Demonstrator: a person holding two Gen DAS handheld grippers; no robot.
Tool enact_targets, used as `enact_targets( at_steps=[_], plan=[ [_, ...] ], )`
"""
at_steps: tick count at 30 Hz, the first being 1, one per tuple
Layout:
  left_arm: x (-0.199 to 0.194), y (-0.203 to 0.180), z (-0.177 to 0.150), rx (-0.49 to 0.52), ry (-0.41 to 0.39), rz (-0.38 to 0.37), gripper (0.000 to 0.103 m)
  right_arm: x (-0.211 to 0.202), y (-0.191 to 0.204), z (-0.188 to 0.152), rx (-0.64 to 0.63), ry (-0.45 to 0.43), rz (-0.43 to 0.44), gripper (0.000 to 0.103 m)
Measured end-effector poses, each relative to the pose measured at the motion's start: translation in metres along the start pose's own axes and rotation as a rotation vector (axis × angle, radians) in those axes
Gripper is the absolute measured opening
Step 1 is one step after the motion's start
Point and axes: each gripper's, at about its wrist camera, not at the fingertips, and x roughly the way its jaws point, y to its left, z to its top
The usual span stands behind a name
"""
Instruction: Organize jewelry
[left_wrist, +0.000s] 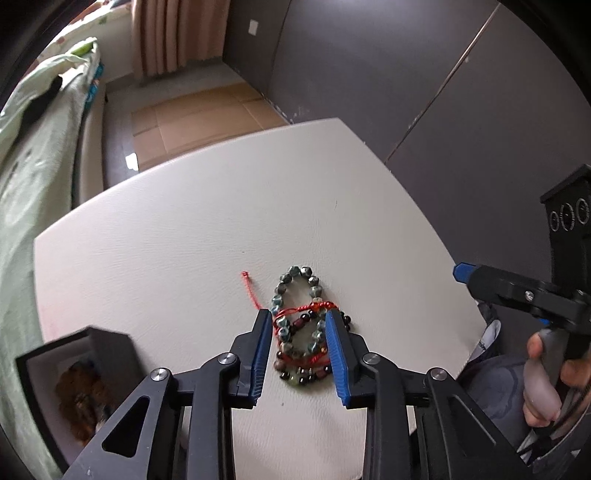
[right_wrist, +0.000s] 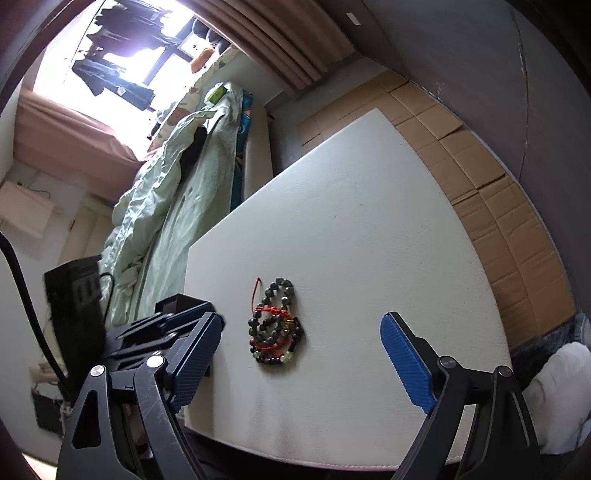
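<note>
Bracelets (left_wrist: 303, 325) are being picked up, it seems, from a tangled pile on the white surface (left_wrist: 184, 221). The left gripper (left_wrist: 297, 321) is set over the pile with its fingers partly open on either side of the beads; no squeeze is seen yet. The right gripper (right_wrist: 301, 332) is held wide open, well apart from the pile. Next, one bracelet must be pinched alone and carried to the box (left_wrist: 74, 384). The box is cut off, and the brown thing inside cannot be made out. The strands cannot be counted.
</note>
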Motion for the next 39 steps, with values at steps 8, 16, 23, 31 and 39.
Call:
enact_targets(
  at_steps=[8, 16, 23, 31, 39],
  plan=[
    [0.012, -0.017, 0.006, 0.132, 0.023, 0.042, 0.022, 0.001, -0.010, 0.002, 0.025, 0.011, 0.004, 0.089],
    [0.024, -0.046, -0.001, 0.449, 0.111, 0.196, 0.022, 0.002, -0.014, 0.003, 0.047, 0.012, 0.015, 0.089],
    [0.040, -0.053, -0.004, 0.533, 0.159, 0.216, 0.022, 0.003, -0.020, 0.005, 0.075, 0.007, 0.008, 0.089],
    [0.056, -0.057, 0.007, 0.610, 0.206, 0.160, 0.022, -0.006, -0.050, 0.007, 0.213, -0.026, 0.010, 0.089],
    [0.062, -0.046, 0.017, 0.581, 0.227, 0.107, 0.012, -0.006, -0.049, 0.006, 0.209, -0.022, 0.023, 0.089]
  ],
)
